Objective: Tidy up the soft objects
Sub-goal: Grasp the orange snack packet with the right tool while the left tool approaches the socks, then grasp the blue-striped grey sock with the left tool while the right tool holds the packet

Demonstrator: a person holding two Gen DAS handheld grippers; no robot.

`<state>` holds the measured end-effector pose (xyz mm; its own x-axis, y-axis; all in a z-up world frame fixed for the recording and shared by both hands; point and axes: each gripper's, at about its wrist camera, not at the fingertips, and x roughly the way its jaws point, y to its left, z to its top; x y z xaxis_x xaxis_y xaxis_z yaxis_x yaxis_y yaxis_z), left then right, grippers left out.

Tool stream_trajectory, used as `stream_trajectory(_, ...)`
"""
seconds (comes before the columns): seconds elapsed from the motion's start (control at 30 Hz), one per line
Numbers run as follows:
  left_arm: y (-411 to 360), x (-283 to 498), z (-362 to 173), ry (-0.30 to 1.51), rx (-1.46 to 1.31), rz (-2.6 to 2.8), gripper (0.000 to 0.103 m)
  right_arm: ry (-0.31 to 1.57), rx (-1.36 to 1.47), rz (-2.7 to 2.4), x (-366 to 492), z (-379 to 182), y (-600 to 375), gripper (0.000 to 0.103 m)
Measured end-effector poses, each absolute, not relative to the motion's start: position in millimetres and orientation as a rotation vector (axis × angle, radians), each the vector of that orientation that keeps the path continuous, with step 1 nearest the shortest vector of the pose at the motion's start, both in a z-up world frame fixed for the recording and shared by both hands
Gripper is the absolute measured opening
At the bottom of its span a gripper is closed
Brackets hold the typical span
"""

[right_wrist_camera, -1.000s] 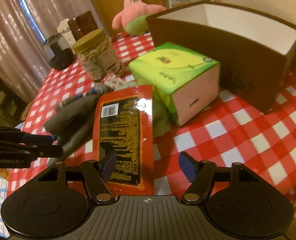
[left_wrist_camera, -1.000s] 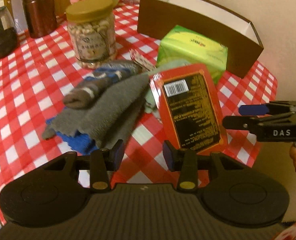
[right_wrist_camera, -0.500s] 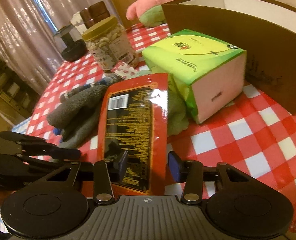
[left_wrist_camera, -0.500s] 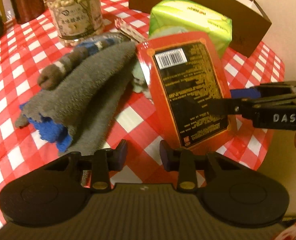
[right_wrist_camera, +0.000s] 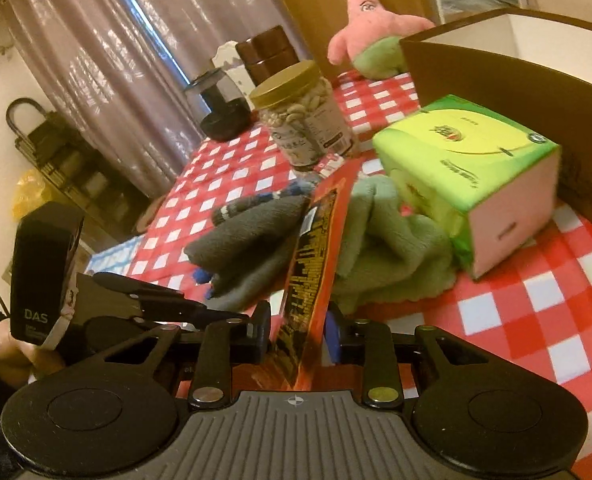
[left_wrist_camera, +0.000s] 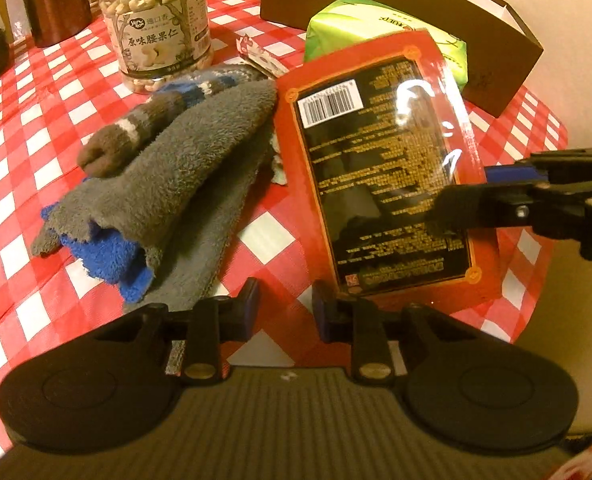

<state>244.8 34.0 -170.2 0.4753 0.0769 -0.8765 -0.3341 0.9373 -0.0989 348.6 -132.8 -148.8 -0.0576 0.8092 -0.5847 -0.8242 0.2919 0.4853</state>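
Note:
A red snack packet (left_wrist_camera: 379, 168) stands tilted up off the checked tablecloth (left_wrist_camera: 24, 128). My right gripper (right_wrist_camera: 297, 332) has it edge-on between its closing jaws, one finger on each face. Seen from the left wrist, the right gripper (left_wrist_camera: 467, 188) comes in from the right. My left gripper (left_wrist_camera: 286, 308) hangs low over the cloth, jaws narrowing with nothing between them, just left of the packet's lower corner. A grey towel (left_wrist_camera: 184, 168) lies left of the packet over a blue cloth (left_wrist_camera: 108, 260), with a striped sock (left_wrist_camera: 144, 128) on top. A pale green cloth (right_wrist_camera: 383, 248) lies behind the packet.
A green tissue pack (right_wrist_camera: 467, 152) rests before a brown open box (right_wrist_camera: 495, 72). A nut jar (left_wrist_camera: 156, 28) stands behind the towels, and a pink plush star (right_wrist_camera: 371, 20) sits at the back. The table edge (left_wrist_camera: 535, 240) runs close on the right.
The right jaws have narrowed around the packet, which has tipped from flat to edge-on. The left gripper has sunk toward the table and its jaws have narrowed.

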Motion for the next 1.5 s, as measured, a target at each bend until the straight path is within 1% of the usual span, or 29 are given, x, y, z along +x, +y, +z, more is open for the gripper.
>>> stream_trajectory(0.17,32.9,243.1,-170.7,1.042,-0.267,0.248,0.025,0.932,-0.081,1.296,339.9,-152.2,-113.8,0.028)
stream_trajectory(0.23,32.9,241.2,-171.0,1.039,-0.267,0.246,0.025,0.929,-0.102,1.265,338.1,-152.4,-108.6,0.024)
stream_trajectory(0.3,33.4,239.0,-170.7,1.041,-0.271,0.244,0.025,0.923,-0.107,1.229,337.7,-151.0,-105.3,0.011)
stream_trajectory(0.47,35.3,229.3,-162.5,1.039,-0.287,0.229,0.025,0.930,-0.097,1.197,338.0,-142.3,-102.4,0.002)
stream_trajectory(0.63,41.7,216.3,-133.5,0.990,-0.265,0.211,0.025,0.914,-0.107,1.166,335.8,-122.3,-105.6,0.001)
stream_trajectory(0.8,56.4,208.5,-91.6,0.899,-0.183,0.240,0.027,0.903,-0.101,1.133,339.0,-105.6,-112.1,0.001)
stream_trajectory(0.93,78.3,214.0,-74.4,0.837,-0.130,0.285,0.027,0.901,-0.102,1.101,342.7,-97.3,-115.8,0.001)
stream_trajectory(1.07,96.5,232.2,-77.8,0.841,-0.055,0.301,0.027,0.906,-0.096,1.074,345.5,-94.5,-120.7,0.001)
stream_trajectory(1.2,108.3,251.9,-96.8,0.903,-0.016,0.270,0.027,0.917,-0.092,1.050,346.2,-93.9,-126.5,0.001)
stream_trajectory(1.33,112.0,263.7,-113.8,0.946,0.019,0.239,0.030,0.929,-0.083,1.024,345.8,-94.6,-132.5,0.001)
stream_trajectory(1.5,111.0,276.3,-127.2,0.969,0.071,0.200,0.031,0.942,-0.073,0.991,346.5,-96.0,-138.3,0.001)
